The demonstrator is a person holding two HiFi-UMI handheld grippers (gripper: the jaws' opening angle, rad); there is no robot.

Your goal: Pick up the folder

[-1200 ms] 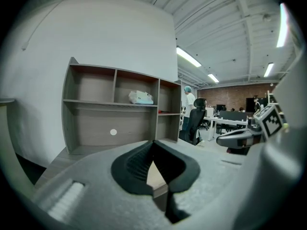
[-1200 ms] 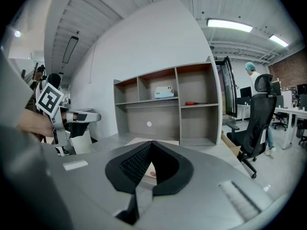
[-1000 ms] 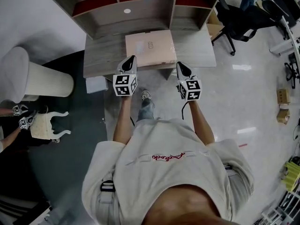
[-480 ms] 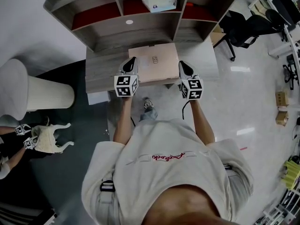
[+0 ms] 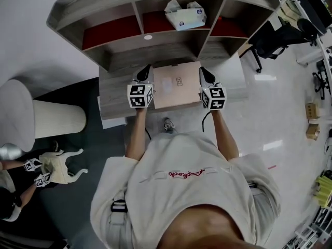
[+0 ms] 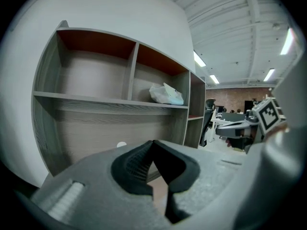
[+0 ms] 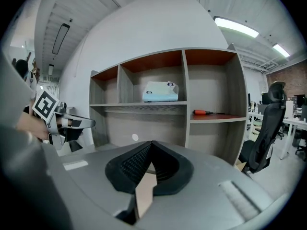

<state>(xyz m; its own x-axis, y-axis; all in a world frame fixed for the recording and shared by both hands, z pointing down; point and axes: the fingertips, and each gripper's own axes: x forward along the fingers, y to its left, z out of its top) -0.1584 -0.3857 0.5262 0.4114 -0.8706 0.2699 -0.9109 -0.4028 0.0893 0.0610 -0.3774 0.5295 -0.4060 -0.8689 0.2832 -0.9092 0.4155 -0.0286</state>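
A pale pink folder (image 5: 176,84) lies flat on the grey desk (image 5: 114,95) below the shelf unit. My left gripper (image 5: 146,69) hovers at the folder's left edge and my right gripper (image 5: 203,71) at its right edge; both point toward the shelves. In the left gripper view the gripper (image 6: 153,143) is shut, tips together, with a strip of the folder (image 6: 158,195) showing below them. In the right gripper view the gripper (image 7: 152,143) is also shut, and a sliver of the folder (image 7: 144,195) shows under its tips. Neither holds anything.
The shelf unit (image 5: 119,51) stands on the desk right behind the folder, with a tissue box (image 5: 185,15) in its middle bay and a red screwdriver (image 7: 208,112) in the right one. An office chair (image 5: 280,40) is at the right, a white cylinder (image 5: 46,118) and another person (image 5: 15,191) at the left.
Both grippers have moved forward from in front of the desk to either side of the folder. The desk and shelves have come closer in the head view. Both jaws stayed shut.
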